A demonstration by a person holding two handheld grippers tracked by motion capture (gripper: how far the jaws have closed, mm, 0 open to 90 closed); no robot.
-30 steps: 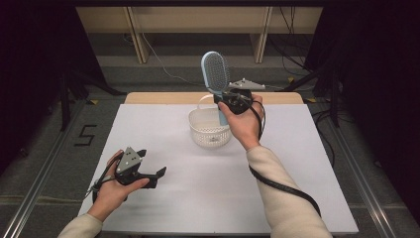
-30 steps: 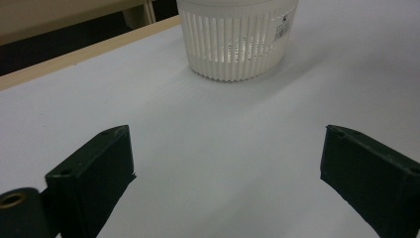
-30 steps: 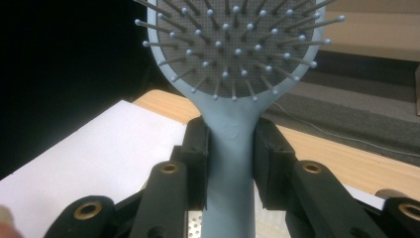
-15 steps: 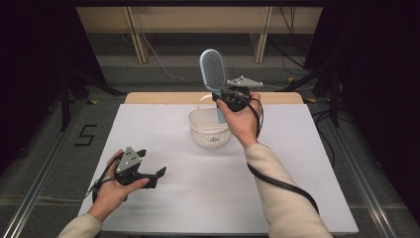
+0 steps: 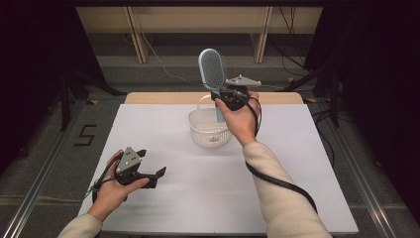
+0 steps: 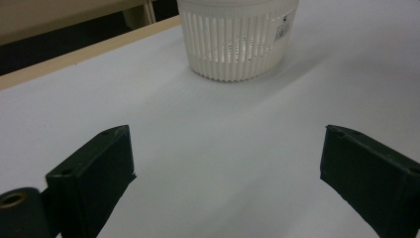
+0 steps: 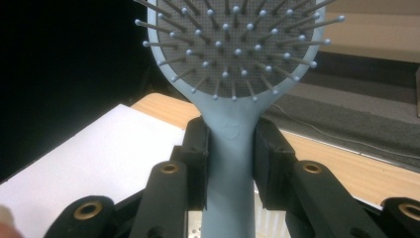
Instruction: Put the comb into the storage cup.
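Your right gripper [image 5: 224,98] is raised above the far middle of the white-covered table [image 5: 297,188], and its two black jaws are clamped on the handle of a pale blue plastic hairbrush with a grey bristle pad [image 5: 212,74]. The brush stands nearly upright, its oval head up and its bristles facing you. In the right gripper view the handle [image 7: 230,163] runs straight up between the jaw pads, which press on it from both sides just below the neck, and the head with its ball-tipped pins [image 7: 237,44] spreads out above them.

The lower end of the handle hangs over a round white plastic basket with slotted walls [image 5: 209,130]. That basket sits on the table near the middle of the far edge, where a strip of bare wood [image 5: 163,98] shows beyond the white cover. Whether the handle touches the basket rim cannot be told from these views.

Your left gripper [image 5: 153,176] is held low over the near left part of the table, well apart from the basket. Its jaws stand wide apart with nothing between them; the left gripper view shows the two black pads at either side with bare white surface between, and the slotted basket [image 6: 236,42] farther off, straight ahead, with a small barcode label on its wall.
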